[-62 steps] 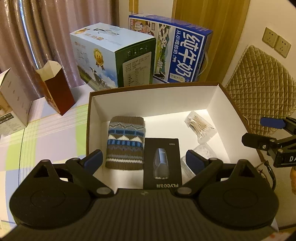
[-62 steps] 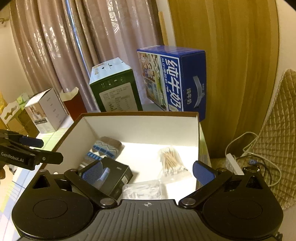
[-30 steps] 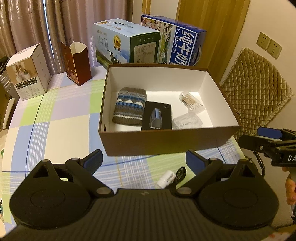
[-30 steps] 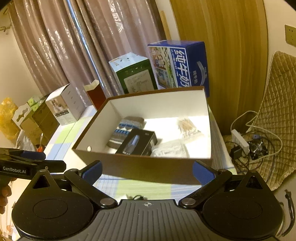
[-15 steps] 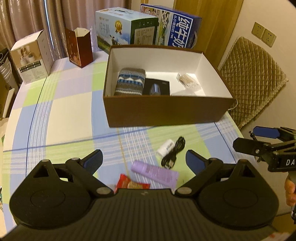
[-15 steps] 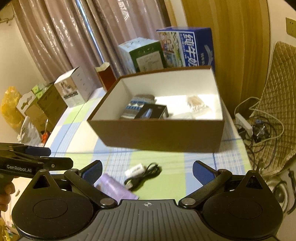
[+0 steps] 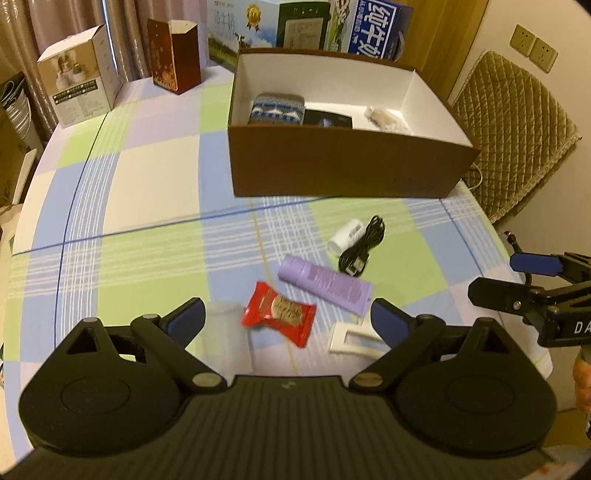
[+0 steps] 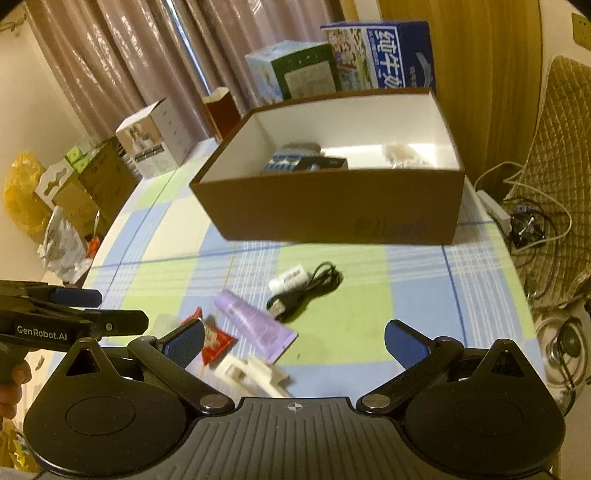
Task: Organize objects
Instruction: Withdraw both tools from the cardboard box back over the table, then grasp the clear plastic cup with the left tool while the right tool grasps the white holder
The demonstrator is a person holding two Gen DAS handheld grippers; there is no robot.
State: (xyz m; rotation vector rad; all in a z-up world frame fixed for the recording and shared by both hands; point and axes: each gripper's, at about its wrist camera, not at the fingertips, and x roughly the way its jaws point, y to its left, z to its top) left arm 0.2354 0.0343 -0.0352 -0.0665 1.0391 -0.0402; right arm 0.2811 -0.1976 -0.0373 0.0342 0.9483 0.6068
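Note:
A brown box (image 7: 347,173) (image 8: 332,210) with a white inside holds a knitted pouch (image 7: 276,108), a black packet (image 7: 328,118) and cotton swabs (image 7: 384,117). In front of it on the checked tablecloth lie a white tube (image 7: 345,232), a black cable (image 7: 364,246), a purple tube (image 7: 325,285) (image 8: 255,325), a red snack packet (image 7: 279,312), a clear cup (image 7: 226,332) and a white frame-like piece (image 7: 354,338) (image 8: 251,373). My left gripper (image 7: 287,320) is open and empty above the snack packet. My right gripper (image 8: 293,341) is open and empty above the purple tube.
Milk cartons (image 7: 373,26) (image 7: 258,29) stand behind the box. A dark red carton (image 7: 173,55) and a white carton (image 7: 79,85) stand at the back left. A quilted chair back (image 7: 513,136) is to the right, with cables and a power strip (image 8: 517,218) on the floor.
Both grippers have pulled back from above the box toward the table's near edge. The loose items in front of the box have come into view. Both stay open.

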